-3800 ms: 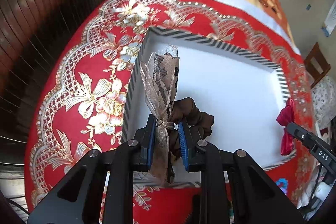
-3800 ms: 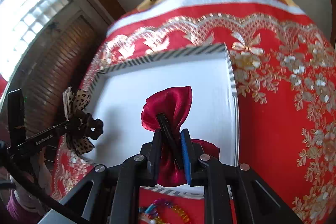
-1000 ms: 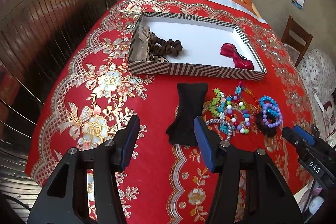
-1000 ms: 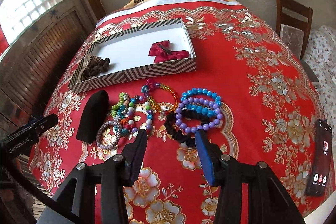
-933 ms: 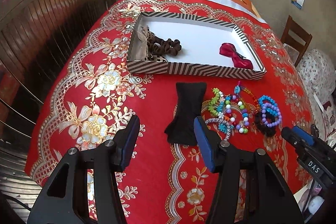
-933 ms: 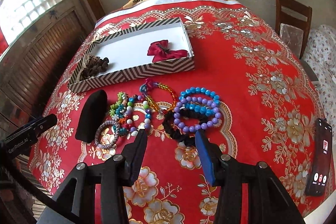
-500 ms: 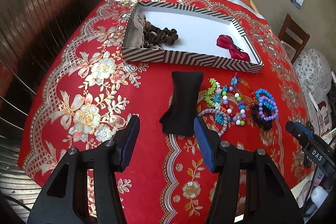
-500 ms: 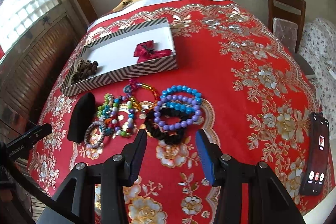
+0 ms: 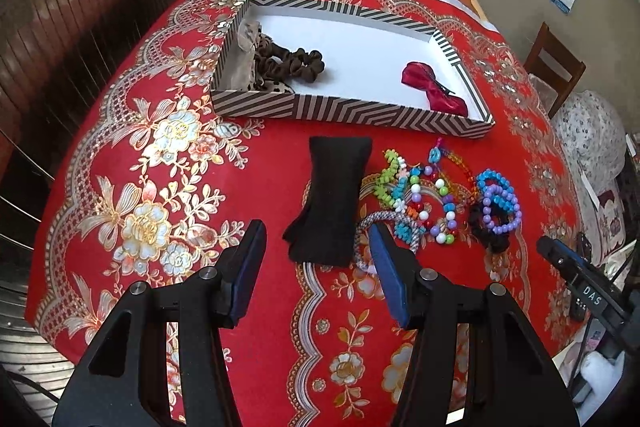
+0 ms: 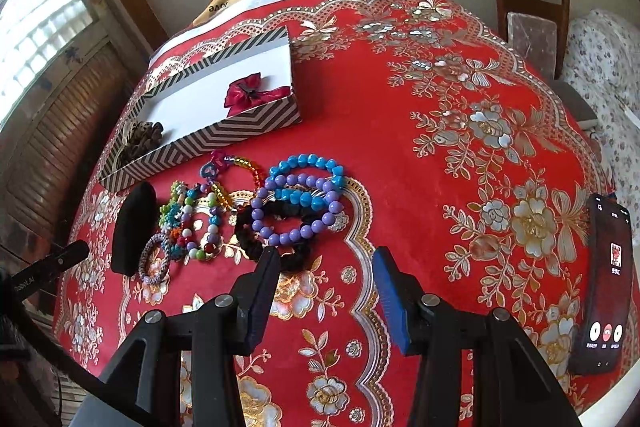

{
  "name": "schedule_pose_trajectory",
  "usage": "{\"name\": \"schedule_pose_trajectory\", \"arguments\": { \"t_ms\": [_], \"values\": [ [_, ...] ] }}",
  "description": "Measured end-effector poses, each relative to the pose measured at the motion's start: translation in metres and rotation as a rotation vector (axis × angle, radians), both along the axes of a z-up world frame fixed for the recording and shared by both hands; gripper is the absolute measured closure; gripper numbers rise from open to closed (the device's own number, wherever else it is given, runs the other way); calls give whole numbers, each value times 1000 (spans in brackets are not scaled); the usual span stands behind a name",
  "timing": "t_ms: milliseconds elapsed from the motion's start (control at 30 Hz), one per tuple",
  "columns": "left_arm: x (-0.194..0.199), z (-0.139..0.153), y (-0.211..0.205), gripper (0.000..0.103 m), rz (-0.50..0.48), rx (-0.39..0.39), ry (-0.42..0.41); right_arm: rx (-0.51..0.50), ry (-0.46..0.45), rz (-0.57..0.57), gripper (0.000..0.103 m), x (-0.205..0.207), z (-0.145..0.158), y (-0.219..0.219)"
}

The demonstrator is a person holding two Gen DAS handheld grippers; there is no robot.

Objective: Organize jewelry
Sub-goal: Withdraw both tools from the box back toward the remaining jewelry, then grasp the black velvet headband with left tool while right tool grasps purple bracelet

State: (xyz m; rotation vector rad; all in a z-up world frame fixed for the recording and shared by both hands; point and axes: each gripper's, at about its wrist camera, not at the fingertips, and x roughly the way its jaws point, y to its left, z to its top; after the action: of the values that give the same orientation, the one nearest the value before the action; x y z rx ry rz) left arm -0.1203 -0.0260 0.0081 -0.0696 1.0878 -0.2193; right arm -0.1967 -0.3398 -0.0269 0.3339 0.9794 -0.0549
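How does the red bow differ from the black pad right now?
The red bow lies inside the striped box, at its right end; the black pad lies outside on the red cloth, in front of the box. The bow is shiny and pinched at the middle; the pad is matte, plain and longer. Neither is held.

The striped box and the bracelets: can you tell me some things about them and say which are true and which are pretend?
1. The red bow lies inside the striped box. True.
2. The brown scrunchie sits on the tablecloth outside the box. False: it lies in the box, at the end opposite the bow.
3. The left gripper is squeezing the black pouch. False: its jaws are open and hold nothing.
4. The purple bead bracelet lies on the tablecloth, outside the box. True.
5. A phone lies near the cloth's edge. True.
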Motion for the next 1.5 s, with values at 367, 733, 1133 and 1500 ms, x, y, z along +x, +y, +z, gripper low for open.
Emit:
{"name": "schedule_pose_trajectory", "arguments": {
  "t_ms": [367,733,1133,1500],
  "values": [
    [14,-7,-6,50,-15,9,23,12,-8,-5,57,13,-6,-7],
    [26,-10,-13,50,-37,5,32,39,-19,-21,57,22,-11,-21],
    [32,-21,-10,50,-35,20,52,33,-10,-2,57,33,-5,-13],
    [35,-18,3,50,-17,-34,71,48,-28,21,63,36,-8,-8]
  ]
}}
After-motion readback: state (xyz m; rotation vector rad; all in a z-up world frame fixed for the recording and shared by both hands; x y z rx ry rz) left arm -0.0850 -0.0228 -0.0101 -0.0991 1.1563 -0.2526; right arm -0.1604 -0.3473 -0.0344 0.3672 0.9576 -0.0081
